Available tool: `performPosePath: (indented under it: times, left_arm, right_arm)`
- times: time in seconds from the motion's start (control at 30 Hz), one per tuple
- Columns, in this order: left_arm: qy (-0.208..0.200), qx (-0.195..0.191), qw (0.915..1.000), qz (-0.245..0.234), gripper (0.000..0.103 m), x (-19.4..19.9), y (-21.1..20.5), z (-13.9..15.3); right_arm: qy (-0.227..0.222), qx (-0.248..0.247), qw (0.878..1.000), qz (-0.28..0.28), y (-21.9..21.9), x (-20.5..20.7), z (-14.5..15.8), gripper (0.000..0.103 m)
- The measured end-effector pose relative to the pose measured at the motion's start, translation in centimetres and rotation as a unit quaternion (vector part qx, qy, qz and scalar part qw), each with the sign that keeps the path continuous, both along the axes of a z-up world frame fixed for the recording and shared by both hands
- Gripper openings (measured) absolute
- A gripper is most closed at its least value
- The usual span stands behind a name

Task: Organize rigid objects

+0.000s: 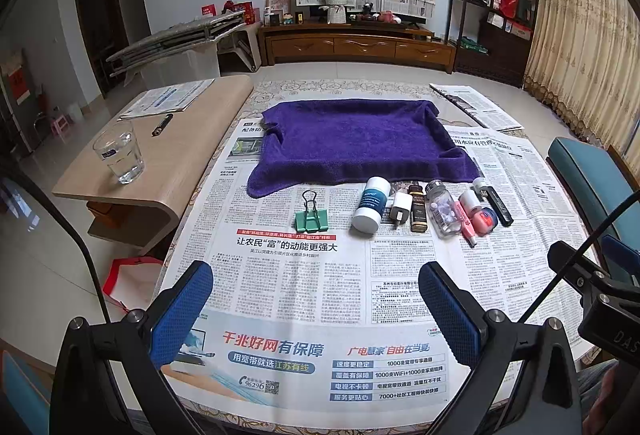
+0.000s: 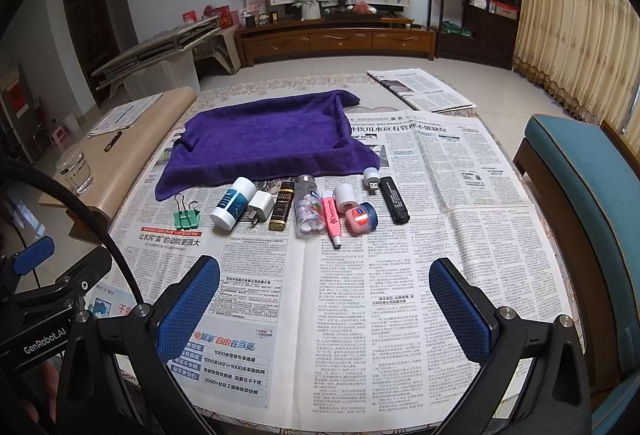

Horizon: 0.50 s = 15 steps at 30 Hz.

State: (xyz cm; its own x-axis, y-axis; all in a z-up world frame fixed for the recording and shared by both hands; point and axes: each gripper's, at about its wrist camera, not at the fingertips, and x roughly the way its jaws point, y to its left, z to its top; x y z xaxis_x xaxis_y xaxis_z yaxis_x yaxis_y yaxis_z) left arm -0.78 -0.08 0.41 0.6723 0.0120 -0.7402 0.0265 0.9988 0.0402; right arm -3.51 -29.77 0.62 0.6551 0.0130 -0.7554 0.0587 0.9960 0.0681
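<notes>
purple towel (image 2: 264, 143), row of small items (image 2: 296, 207)

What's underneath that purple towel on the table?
The purple towel lies partly on newspaper, partly on the patterned tablecloth. Its raised edges and corners suggest something tray-like beneath, but the cloth covers it completely, so I cannot tell what.

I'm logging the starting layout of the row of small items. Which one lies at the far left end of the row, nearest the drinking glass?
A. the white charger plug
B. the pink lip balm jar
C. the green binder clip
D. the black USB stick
C: the green binder clip sits alone at the left end of the row, on the side of the drinking glass, with the other small items to its right.
</notes>
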Motion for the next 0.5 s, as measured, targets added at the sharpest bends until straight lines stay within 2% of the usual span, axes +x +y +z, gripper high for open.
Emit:
performPosePath:
  times: [0.5]
  left_arm:
    - [0.0, 0.0, 1.0, 0.001, 0.103, -0.03, 0.04, -0.03]
  right_arm:
    - [0.001, 0.001, 1.0, 0.001, 0.07, -0.08, 0.02, 0.103]
